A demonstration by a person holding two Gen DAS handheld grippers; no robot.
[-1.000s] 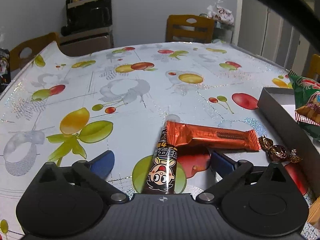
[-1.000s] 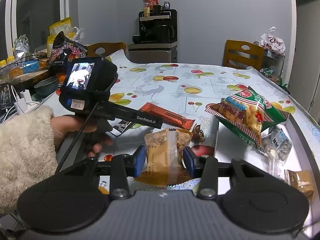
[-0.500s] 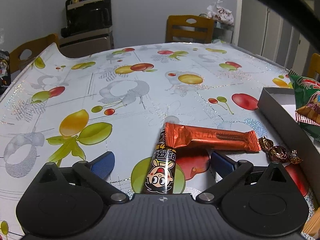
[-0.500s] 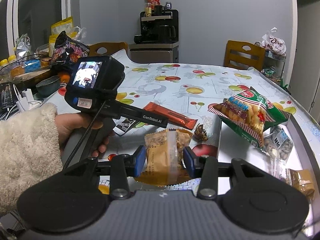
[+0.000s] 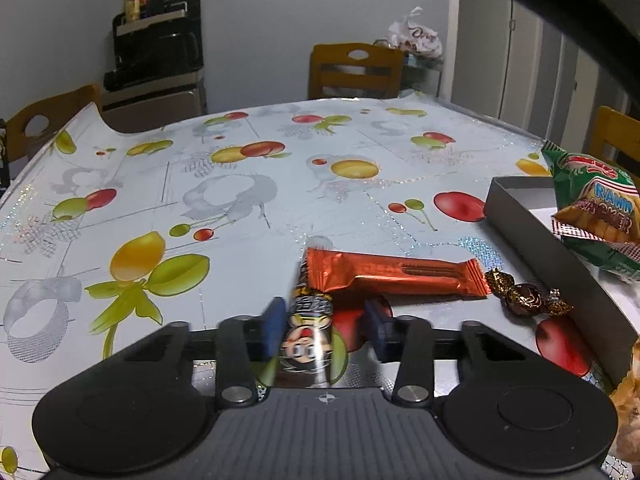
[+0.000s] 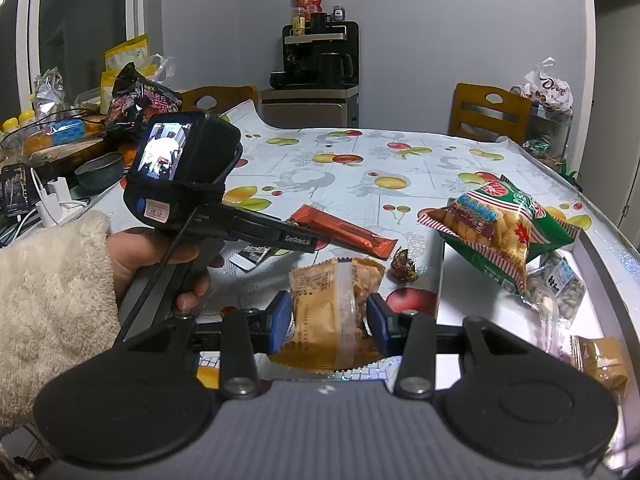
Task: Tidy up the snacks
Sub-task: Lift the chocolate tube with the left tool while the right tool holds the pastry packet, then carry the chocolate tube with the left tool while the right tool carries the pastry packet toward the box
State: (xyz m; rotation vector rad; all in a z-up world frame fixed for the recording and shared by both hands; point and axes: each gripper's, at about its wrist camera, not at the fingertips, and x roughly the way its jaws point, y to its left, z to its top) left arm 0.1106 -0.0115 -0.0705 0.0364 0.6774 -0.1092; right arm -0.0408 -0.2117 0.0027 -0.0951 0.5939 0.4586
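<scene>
Where the fruit-printed plastic tablecloth [image 5: 224,200] meets the right side of the left wrist view, a shallow grey cardboard box with a white floor [image 5: 532,228] sits at 3 o'clock. Inside it: a green-and-red crinkly bag of prawn crackers [image 6: 500,228], a clear packet of pale seeds [image 6: 560,288] just beside the bag, and a small tan wrapped sweet [image 6: 600,360] at 4 o'clock, cut off by the gripper body. Box's far end not visible.

Right gripper [image 6: 330,322]: blue pads clamped on a tan-and-clear wrapped pastry [image 6: 332,312], upright between them; its lower edge is hidden behind the black body.

Left gripper [image 5: 326,330]: jaws closing around a slim dark tube-shaped snack with a cartoon face [image 5: 308,336]. Left pad looks to be touching the wrapper; right pad stands apart from it. Motion blur on pads and tube, print unreadable. Tube runs toward 12 o'clock, its far tip tucked under a long orange foil bar [image 5: 396,276] lying crosswise. Small brown-and-gold twisted candy [image 5: 524,300] at 2 o'clock of the tongs, between bar and box wall.
</scene>
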